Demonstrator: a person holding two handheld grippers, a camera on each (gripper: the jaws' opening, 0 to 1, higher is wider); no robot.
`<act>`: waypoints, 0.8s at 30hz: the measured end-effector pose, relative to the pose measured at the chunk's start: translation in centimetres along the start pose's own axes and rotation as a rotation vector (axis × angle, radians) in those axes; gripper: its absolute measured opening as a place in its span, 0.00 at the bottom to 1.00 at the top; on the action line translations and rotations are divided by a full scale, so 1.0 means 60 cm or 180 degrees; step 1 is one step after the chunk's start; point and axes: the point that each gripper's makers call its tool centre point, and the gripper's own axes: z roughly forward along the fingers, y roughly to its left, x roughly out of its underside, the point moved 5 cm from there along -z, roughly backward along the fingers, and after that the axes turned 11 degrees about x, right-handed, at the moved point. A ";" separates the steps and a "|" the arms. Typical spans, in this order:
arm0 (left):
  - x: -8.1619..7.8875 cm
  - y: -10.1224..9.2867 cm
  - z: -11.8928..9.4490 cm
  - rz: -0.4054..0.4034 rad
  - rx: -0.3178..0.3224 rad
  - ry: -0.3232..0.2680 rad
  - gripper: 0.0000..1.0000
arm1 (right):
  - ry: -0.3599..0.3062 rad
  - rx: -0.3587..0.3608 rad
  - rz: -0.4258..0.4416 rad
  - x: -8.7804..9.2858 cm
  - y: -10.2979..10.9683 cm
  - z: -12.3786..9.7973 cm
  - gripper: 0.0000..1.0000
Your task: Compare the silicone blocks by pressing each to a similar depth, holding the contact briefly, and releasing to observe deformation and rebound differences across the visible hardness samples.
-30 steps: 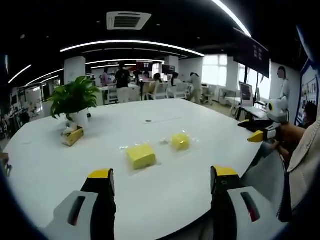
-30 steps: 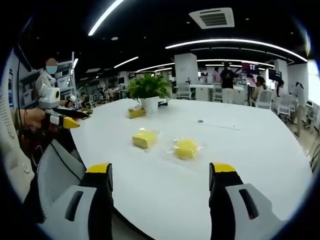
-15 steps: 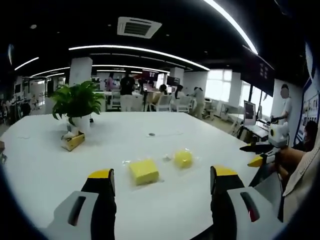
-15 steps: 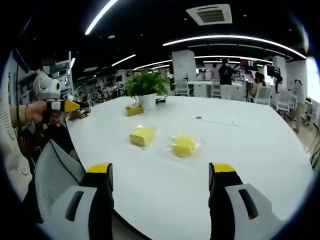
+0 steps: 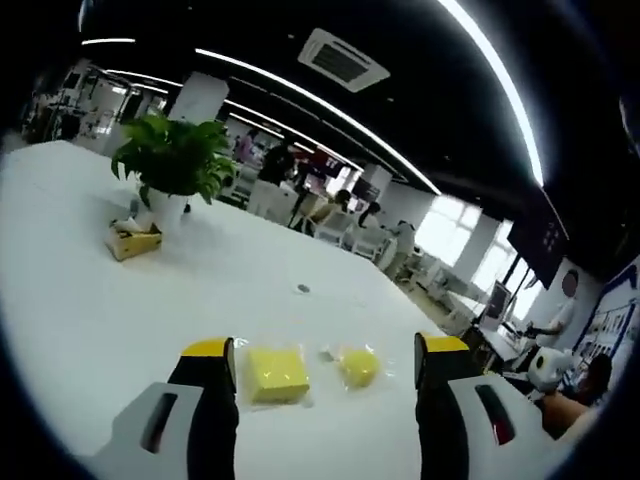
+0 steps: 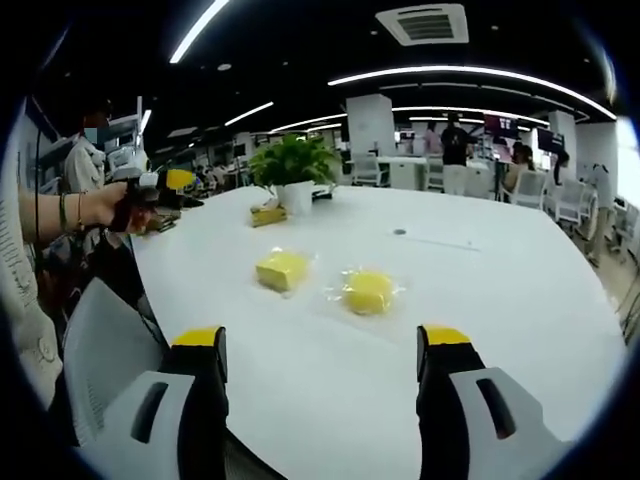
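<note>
Two yellow silicone pieces lay near the middle of the white tabletop (image 6: pixel 520 300), each in a clear wrapper. The square block (image 6: pixel 281 269) sat beside the round block (image 6: pixel 368 291), close but not touching. They looked small and light, and I guessed they were soft and squashy, the kind that sink in and spring back. The shiny wrappers might be slippery, so a push straight down on the flat top of each one seemed the safest way to touch them.

The left hand-held gripper (image 5: pixel 325 365) was held up above the tabletop with its jaws wide apart, and nothing was between them. In the left gripper view the square block (image 5: pixel 276 374) and the round block (image 5: pixel 358 366) showed in the gap, farther off. The right hand-held gripper (image 6: pixel 320 355) was wide too, holding nothing and touching nothing. A potted plant (image 6: pixel 295 170) stood well behind the blocks.
</note>
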 end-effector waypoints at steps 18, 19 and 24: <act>0.060 0.178 0.120 -0.0812 -0.0056 -0.0026 0.65 | 0.0282 0.0271 0.0012 0.008 -0.024 0.014 0.74; 0.064 0.186 0.127 -0.0817 -0.0054 -0.0003 0.64 | 0.0308 0.0290 0.0029 0.010 -0.025 0.015 0.74; 0.096 0.222 0.163 -0.0920 -0.0050 0.0184 0.60 | 0.0398 0.0327 0.0033 0.021 -0.029 0.019 0.74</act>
